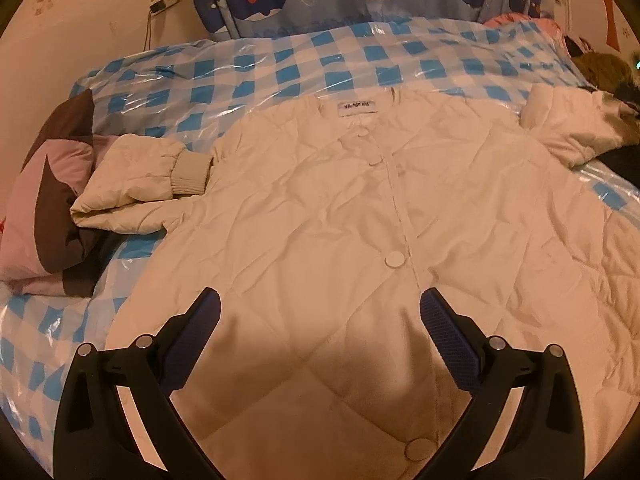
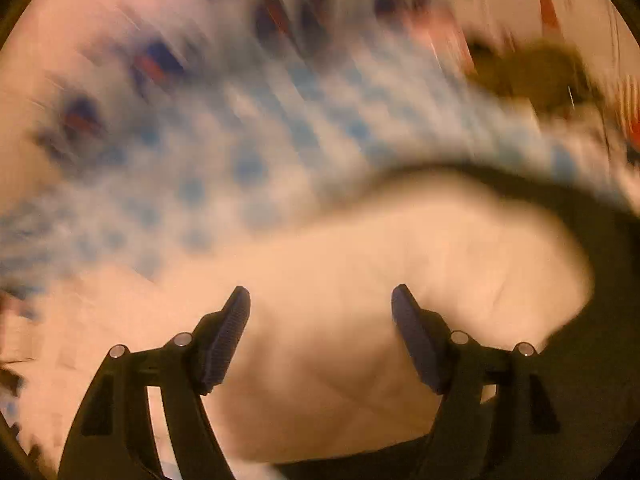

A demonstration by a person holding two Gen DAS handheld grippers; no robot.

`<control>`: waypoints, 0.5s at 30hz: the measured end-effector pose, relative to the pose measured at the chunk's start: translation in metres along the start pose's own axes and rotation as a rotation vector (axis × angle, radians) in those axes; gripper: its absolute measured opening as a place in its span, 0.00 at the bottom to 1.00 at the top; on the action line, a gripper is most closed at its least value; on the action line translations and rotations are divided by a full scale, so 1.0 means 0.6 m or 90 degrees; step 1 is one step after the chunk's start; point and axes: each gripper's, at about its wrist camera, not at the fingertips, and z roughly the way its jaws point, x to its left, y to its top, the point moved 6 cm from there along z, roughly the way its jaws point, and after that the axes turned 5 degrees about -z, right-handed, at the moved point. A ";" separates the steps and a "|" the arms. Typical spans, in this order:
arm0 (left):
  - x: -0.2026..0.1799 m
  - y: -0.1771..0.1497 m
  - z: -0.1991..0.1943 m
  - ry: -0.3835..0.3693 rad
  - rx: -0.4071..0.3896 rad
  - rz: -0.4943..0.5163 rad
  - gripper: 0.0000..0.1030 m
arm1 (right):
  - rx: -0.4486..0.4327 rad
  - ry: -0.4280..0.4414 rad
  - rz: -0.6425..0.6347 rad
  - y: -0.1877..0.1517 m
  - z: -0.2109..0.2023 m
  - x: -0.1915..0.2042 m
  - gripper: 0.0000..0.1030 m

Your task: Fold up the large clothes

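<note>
The cream quilted jacket (image 1: 360, 208) lies buttoned and flat on the bed beyond the left gripper (image 1: 320, 308), whose jaws gape empty, while the right gripper (image 2: 320, 300), likewise open, hovers over a sleeve, best pinched near the cuff.

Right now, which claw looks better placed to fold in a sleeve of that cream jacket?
Probably the right claw: open, with a cream sleeve just past its tips, though that view is blurred. The left claw is open over the jacket front.
</note>
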 end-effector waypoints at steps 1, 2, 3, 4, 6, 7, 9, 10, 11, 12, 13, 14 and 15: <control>0.004 0.001 -0.002 0.007 -0.003 0.004 0.93 | 0.031 0.014 0.033 -0.018 0.032 -0.019 0.67; 0.007 0.003 -0.004 0.014 -0.008 0.008 0.93 | 0.024 0.020 0.060 -0.024 0.030 -0.024 0.66; 0.015 0.007 -0.009 0.031 -0.017 0.013 0.93 | 0.006 0.018 0.092 -0.025 0.011 -0.022 0.66; 0.022 0.013 -0.012 0.045 -0.025 0.017 0.93 | -0.004 0.018 0.094 -0.025 -0.006 -0.013 0.66; 0.044 0.028 -0.026 0.098 -0.056 0.036 0.94 | -0.056 0.110 0.063 -0.025 -0.074 0.054 0.68; 0.058 0.036 -0.030 0.141 -0.073 0.047 0.94 | -0.069 0.148 0.046 -0.032 -0.104 0.077 0.69; 0.080 0.053 -0.033 0.214 -0.096 0.079 0.93 | -0.090 0.248 -0.008 -0.065 -0.185 0.169 0.81; 0.092 0.064 -0.028 0.256 -0.110 0.123 0.94 | -0.091 0.282 -0.022 -0.080 -0.207 0.203 0.82; 0.106 0.076 -0.022 0.307 -0.124 0.159 0.94 | -0.085 0.333 -0.040 -0.104 -0.236 0.250 0.82; 0.117 0.088 -0.018 0.344 -0.134 0.182 0.94 | -0.076 0.369 -0.049 -0.122 -0.251 0.281 0.82; 0.140 0.104 -0.010 0.395 -0.150 0.216 0.94 | -0.058 0.416 -0.057 -0.154 -0.271 0.321 0.82; 0.153 0.116 -0.005 0.413 -0.157 0.239 0.93 | -0.042 0.450 -0.057 -0.183 -0.286 0.350 0.82; 0.169 0.126 0.004 0.421 -0.157 0.263 0.93 | -0.021 0.493 -0.056 -0.217 -0.302 0.386 0.82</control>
